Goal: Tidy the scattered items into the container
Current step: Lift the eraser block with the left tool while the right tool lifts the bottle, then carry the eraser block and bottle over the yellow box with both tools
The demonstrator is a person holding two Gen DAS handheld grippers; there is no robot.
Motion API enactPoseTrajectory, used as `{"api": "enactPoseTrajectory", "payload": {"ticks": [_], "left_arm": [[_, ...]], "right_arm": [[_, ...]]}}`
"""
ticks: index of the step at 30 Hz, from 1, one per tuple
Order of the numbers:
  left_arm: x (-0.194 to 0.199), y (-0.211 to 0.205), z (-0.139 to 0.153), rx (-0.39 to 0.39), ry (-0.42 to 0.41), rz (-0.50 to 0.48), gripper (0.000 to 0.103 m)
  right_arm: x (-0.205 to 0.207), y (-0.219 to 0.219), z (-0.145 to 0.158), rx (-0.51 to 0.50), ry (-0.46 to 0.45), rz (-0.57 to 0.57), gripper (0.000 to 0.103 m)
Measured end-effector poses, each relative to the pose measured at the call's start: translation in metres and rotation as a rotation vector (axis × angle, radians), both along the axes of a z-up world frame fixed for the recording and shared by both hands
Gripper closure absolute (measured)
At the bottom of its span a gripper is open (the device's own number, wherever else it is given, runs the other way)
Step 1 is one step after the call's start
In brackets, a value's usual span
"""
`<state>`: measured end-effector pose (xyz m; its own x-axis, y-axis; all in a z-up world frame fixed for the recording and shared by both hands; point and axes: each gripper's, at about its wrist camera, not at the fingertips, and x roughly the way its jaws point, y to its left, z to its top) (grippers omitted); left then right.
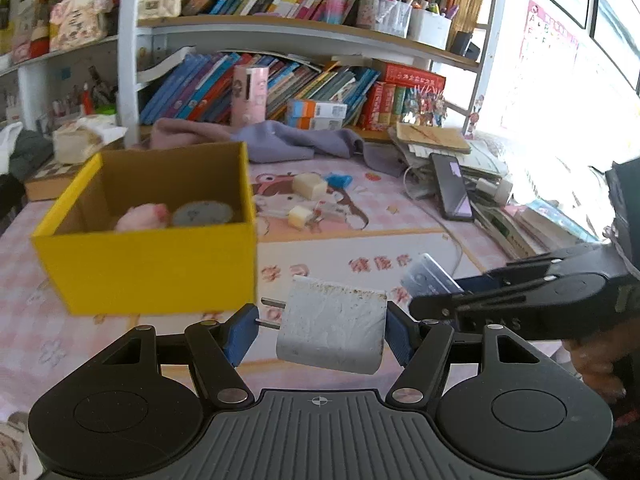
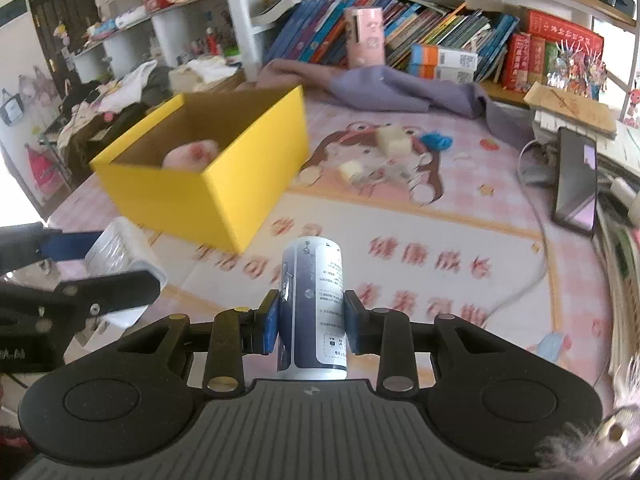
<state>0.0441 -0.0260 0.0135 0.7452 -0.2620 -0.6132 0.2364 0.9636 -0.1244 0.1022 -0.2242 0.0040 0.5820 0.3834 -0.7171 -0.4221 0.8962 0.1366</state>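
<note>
Two handheld grippers appear above a pink cartoon-print table mat (image 1: 400,216). At left of both views stands an open yellow box (image 1: 152,264), with a pink plush toy (image 1: 142,216) and a grey round object (image 1: 202,213) inside. In the left wrist view, lower centre, the left gripper (image 1: 320,330) is clamped on a white plug adapter (image 1: 332,332), prongs pointing left. In the right wrist view, lower centre, the right gripper (image 2: 310,322) is clamped on a small blue-and-white bottle (image 2: 314,304). Two pale blocks (image 1: 310,186) and a blue item (image 1: 340,180) lie on the mat, right of the box.
</note>
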Motion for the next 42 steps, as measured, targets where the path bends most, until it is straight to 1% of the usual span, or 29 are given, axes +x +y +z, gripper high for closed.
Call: {"api": "enactPoseTrajectory", "payload": {"ticks": [7, 12, 18, 29, 42], "left_arm": [[-0.032, 0.026, -0.003, 0.03, 0.017, -0.001, 0.036], [-0.048, 0.042, -0.001, 0.025, 0.006, 0.009, 0.036], [-0.059, 0.06, -0.001, 0.0, -0.005, 0.036, 0.036], [-0.072, 0.08, -0.005, -0.038, 0.004, 0.089, 0.036], [-0.08, 0.1, -0.007, -0.052, 0.014, 0.155, 0.036]], "right_arm": [[-0.042, 0.023, -0.003, 0.014, -0.007, -0.032, 0.073], [-0.06, 0.041, 0.0, 0.015, -0.013, -0.015, 0.073], [-0.073, 0.061, 0.003, -0.007, -0.024, 0.023, 0.073], [-0.085, 0.084, 0.004, -0.04, -0.028, 0.092, 0.073], [-0.088, 0.111, 0.003, -0.061, -0.019, 0.181, 0.073]]}}
